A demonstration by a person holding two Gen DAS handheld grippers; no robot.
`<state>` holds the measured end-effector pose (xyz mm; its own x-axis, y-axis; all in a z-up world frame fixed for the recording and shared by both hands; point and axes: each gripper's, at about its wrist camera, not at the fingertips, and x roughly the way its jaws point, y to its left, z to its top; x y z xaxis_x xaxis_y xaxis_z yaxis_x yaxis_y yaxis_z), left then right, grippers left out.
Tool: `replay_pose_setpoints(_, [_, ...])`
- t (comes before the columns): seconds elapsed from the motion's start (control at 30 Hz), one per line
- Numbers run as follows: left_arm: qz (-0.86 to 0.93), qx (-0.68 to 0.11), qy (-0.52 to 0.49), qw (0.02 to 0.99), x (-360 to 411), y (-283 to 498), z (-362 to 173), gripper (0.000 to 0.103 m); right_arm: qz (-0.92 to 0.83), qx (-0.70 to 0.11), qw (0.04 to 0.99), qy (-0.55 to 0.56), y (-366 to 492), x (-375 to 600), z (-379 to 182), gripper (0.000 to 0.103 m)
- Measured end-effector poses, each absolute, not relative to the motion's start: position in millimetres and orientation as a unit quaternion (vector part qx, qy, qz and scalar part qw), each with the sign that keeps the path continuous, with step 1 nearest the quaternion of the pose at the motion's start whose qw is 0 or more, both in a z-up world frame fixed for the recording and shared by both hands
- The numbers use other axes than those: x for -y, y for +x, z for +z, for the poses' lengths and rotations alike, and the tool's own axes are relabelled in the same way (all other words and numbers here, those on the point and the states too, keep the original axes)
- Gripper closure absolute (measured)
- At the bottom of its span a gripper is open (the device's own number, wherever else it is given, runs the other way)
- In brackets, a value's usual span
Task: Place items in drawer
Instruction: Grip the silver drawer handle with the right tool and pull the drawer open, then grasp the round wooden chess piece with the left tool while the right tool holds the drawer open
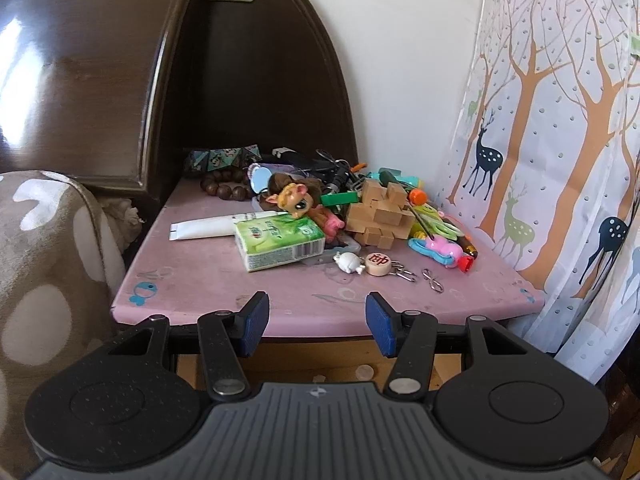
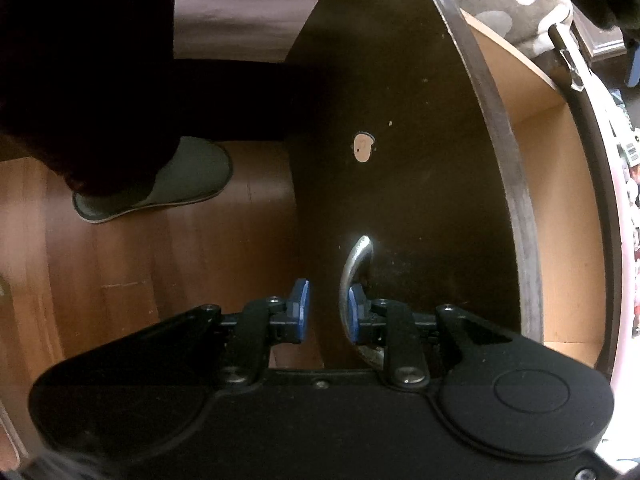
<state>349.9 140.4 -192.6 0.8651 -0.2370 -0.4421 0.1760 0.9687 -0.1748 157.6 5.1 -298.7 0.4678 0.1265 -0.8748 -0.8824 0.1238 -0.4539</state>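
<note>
A heap of small items lies on the pink tabletop [image 1: 208, 280] in the left wrist view: a green tissue pack [image 1: 280, 244], a white tube [image 1: 202, 229], a big-eyed toy figure [image 1: 298, 200], a wooden block puzzle [image 1: 380, 212] and a string of brown beads [image 1: 224, 186]. My left gripper [image 1: 317, 320] hangs open and empty at the table's front edge. Below it shows the light wood of the drawer [image 1: 340, 364]. In the right wrist view the dark drawer front [image 2: 420, 160] stands pulled out, its inside [image 2: 560, 200] bare. My right gripper [image 2: 328, 308] is open, one finger tucked behind the metal handle [image 2: 354, 260].
A patterned blanket [image 1: 44, 280] lies left of the table and a deer-print curtain [image 1: 560, 160] hangs on the right. A dark headboard [image 1: 100, 80] rises behind. On the wooden floor [image 2: 120, 280] a person's slippered foot [image 2: 180, 176] stands left of the drawer front.
</note>
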Motion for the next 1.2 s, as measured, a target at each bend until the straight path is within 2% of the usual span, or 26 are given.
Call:
replay_pose_setpoints(0.13, [-0.117,-0.238,-0.056,0.963,-125,357,-193,0.05,0.373,-0.345,0.678,-0.532,155,-4,-304,0.08])
replay_pose_setpoints(0.27, [-0.121,-0.247,-0.051,0.96,-108,370,-200,0.05,0.364,-0.346,0.693,-0.517,149,-6,-312,0.06])
replay_pose_setpoints(0.6, [-0.117,-0.261,-0.037,0.957,-78,399,-213,0.05,0.376,-0.332,0.709,-0.496,138,-2,-322,0.034])
replay_pose_setpoints(0.9, [-0.125,-0.237,-0.018,0.963,-57,433,-197,0.05,0.392,-0.315,0.721,-0.478,133,6,-324,0.019])
replay_pose_setpoints(0.97, [-0.125,-0.237,-0.007,0.963,-51,440,-197,0.065,0.395,-0.311,0.723,-0.474,133,6,-325,0.015])
replay_pose_setpoints(1.2, [-0.113,-0.252,0.001,0.961,-43,456,-204,0.066,0.406,-0.299,0.725,-0.47,131,8,-327,0.012])
